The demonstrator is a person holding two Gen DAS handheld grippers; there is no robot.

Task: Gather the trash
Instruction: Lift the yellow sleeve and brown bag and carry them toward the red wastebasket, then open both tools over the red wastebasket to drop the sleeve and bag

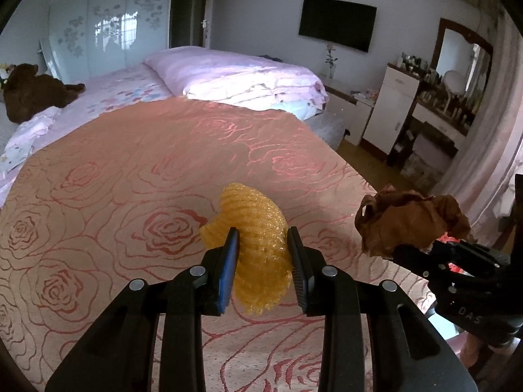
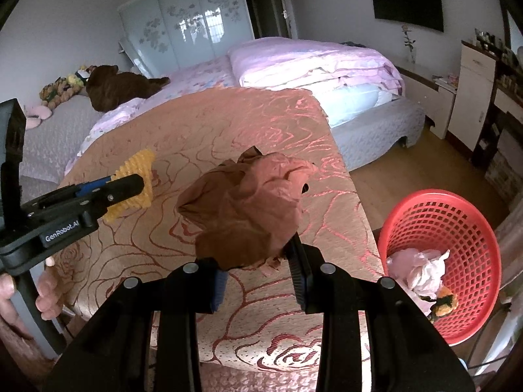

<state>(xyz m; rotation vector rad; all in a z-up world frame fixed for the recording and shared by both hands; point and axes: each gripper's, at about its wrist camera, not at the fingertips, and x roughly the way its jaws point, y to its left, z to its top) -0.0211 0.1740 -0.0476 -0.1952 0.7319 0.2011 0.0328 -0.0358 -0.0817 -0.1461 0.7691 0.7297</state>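
Rose-patterned cloth is covering the desk (image 1: 130,179) in a bedroom, with a bed (image 2: 313,62) lying beyond it. Part of the crumpled brown paper (image 2: 245,209) is hiding the right gripper (image 2: 258,277), whose fingers are clamping its lower edge. The left gripper (image 1: 264,268) is squeezing a yellow foam net (image 1: 255,245) between its pads, the net's long axis running away from the camera; its near end is sitting hidden between the fingers. A red basket (image 2: 470,228) is standing just right of the desk, holding pale tissue (image 2: 421,271).
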